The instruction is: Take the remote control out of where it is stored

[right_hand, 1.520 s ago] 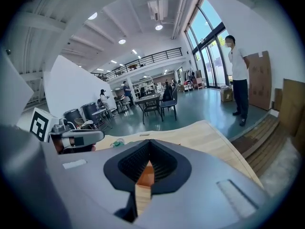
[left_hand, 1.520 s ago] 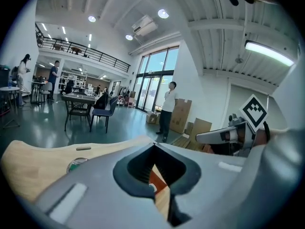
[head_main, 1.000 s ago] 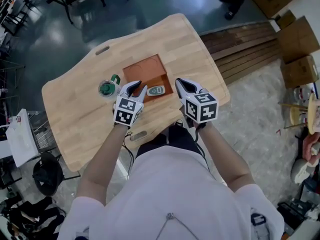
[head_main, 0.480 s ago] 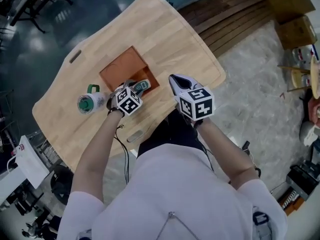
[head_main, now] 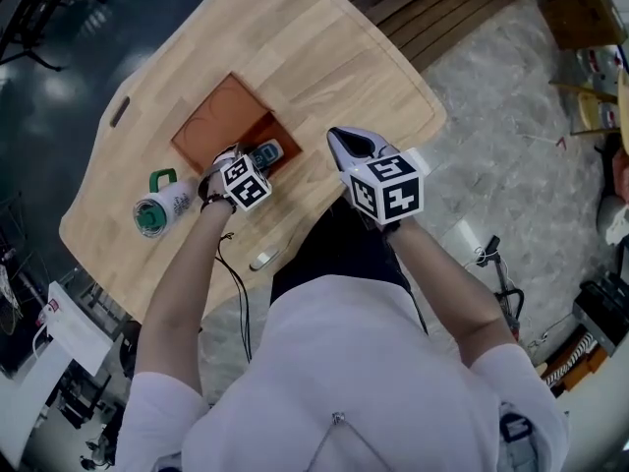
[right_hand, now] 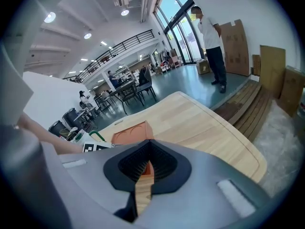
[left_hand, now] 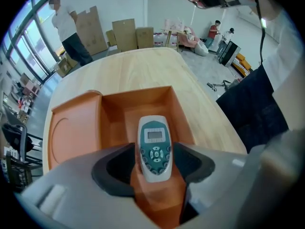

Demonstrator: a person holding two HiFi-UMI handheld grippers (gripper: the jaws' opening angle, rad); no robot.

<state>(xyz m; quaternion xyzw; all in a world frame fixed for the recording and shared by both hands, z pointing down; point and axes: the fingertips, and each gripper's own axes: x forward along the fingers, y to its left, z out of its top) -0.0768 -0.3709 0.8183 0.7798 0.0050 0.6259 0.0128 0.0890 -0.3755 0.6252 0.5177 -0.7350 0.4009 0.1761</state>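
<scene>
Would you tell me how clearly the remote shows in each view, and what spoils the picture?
Left gripper view: remote sharp, buttons distinct, near jaws soft, fisheye bends the table. Head view: remote small, partly behind the left gripper; glare on floor. Right gripper view: no remote, corners vignetted.

One table [head_main: 324,57] is carrying one orange box [head_main: 221,116], one remote [head_main: 263,152] and one green-lidded mug [head_main: 157,209]. Two grippers are showing over it: one left gripper [head_main: 239,158] and one right gripper [head_main: 352,144]. Three people [left_hand: 66,27] are showing far behind in the left gripper view.
</scene>
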